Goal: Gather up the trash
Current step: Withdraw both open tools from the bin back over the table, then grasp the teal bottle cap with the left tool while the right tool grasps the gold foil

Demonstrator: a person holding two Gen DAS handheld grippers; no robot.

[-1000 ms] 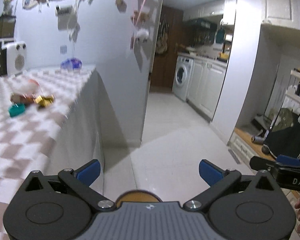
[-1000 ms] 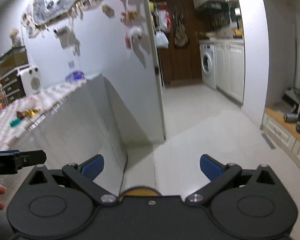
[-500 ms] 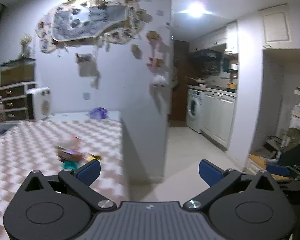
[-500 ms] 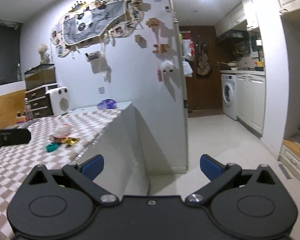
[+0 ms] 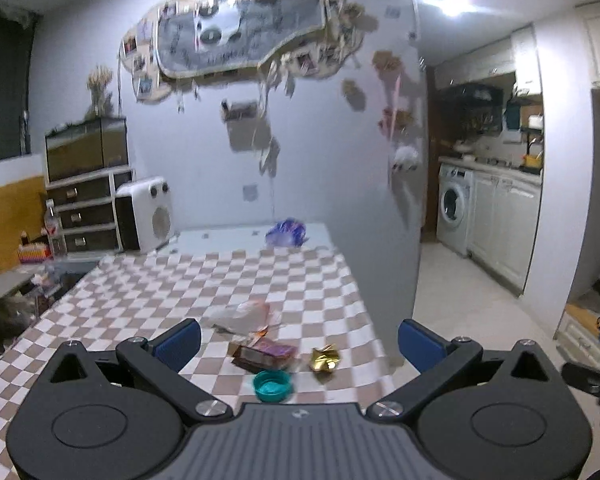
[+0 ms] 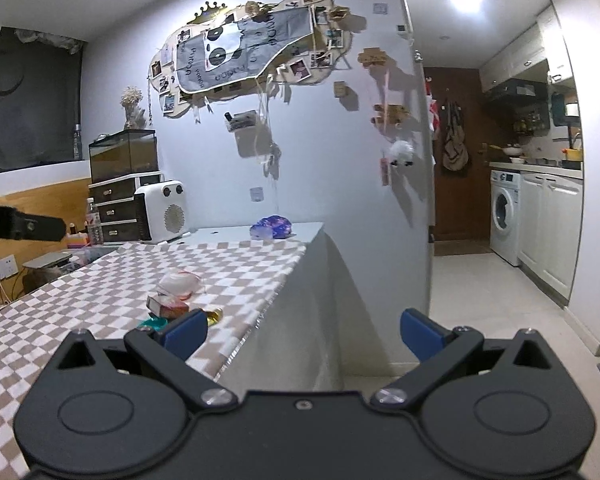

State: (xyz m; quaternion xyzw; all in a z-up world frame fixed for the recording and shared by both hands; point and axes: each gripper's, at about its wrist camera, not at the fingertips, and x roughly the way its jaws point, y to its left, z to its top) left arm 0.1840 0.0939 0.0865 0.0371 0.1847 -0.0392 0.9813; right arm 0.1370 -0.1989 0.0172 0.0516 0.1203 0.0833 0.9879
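Trash lies on a checkered table [image 5: 148, 304]: a teal bottle cap [image 5: 272, 385], a gold foil wrapper [image 5: 325, 358], a dark snack packet [image 5: 263, 354] and a clear crumpled plastic wrapper [image 5: 242, 314]. My left gripper [image 5: 299, 340] is open and empty, just short of the cap and packet. My right gripper [image 6: 303, 330] is open and empty, off the table's right edge; in its view the packet [image 6: 167, 305], the plastic wrapper [image 6: 179, 282] and the cap [image 6: 152, 323] lie to its left. A purple crumpled bag [image 5: 286, 233] sits at the table's far end.
A white fan heater [image 5: 146, 212] and a drawer unit [image 5: 86, 204] stand behind the table. A decorated wall [image 6: 260, 60] is at the back. A tiled floor [image 6: 500, 304] leads right to a kitchen with a washing machine [image 6: 506, 216].
Both grippers have swung up and left, from facing the floor and hallway to facing the table. The trash now lies right in front of the left gripper. Both stay open.
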